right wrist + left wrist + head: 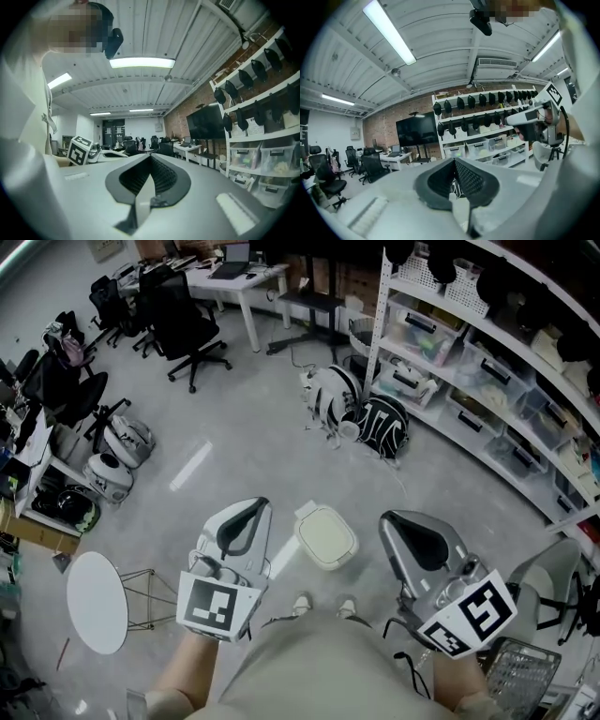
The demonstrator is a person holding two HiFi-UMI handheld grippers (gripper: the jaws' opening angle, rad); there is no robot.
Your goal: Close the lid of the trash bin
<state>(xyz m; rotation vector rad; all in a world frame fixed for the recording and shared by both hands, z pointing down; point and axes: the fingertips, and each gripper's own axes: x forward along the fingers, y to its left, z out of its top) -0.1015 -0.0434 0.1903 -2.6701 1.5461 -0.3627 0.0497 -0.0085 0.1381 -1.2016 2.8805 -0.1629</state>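
Well, the trash bin (pixel 325 536) sits on the grey floor (pixel 234 446) in the lower middle of the head view, just above the person's shoes (pixel 302 604). Its pale lid (pixel 328 532) lies flat on top. The left gripper (pixel 244 519) is to the left of the bin and the right gripper (pixel 412 535) to the right. Neither touches it. Both grippers' jaws are pressed together with nothing between them.

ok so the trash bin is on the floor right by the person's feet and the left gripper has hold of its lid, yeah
Not quite. The trash bin is on the floor by the person's feet, but the left gripper has hold of nothing. The left gripper view shows its jaws together and empty, pointing out across the room towards the shelves.
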